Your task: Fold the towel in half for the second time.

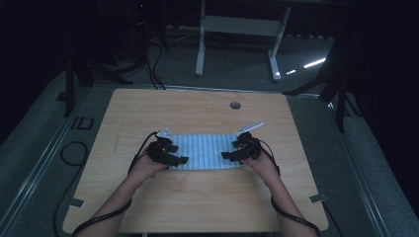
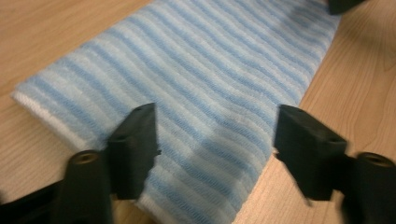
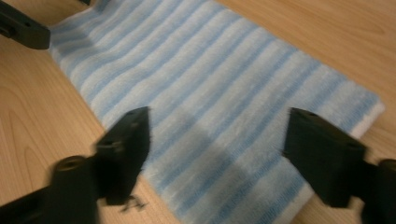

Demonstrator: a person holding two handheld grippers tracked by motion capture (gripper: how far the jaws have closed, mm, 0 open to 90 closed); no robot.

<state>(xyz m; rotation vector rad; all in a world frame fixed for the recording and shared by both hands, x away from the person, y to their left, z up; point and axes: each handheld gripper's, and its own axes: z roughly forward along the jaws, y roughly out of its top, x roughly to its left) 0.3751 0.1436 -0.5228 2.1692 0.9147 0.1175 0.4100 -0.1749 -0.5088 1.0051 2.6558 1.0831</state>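
Lying flat on the desk (image 1: 148,207), the striped towel (image 1: 205,150) is stretching between the left gripper (image 1: 179,159) and right gripper (image 1: 228,155), each with fingers spread apart over one short end. Soft, light and limp, it is likely to sag and drape, so pinching the folded edge just under each pair of fingers looks best.

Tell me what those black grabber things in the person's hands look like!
Each hand holds a black gripper: the left gripper and the right gripper. Each has two chunky, blocky black fingers with a round hole at the base. A pale grey plate sits on top of each, and a black cable trails back along each forearm. No sleeves show.
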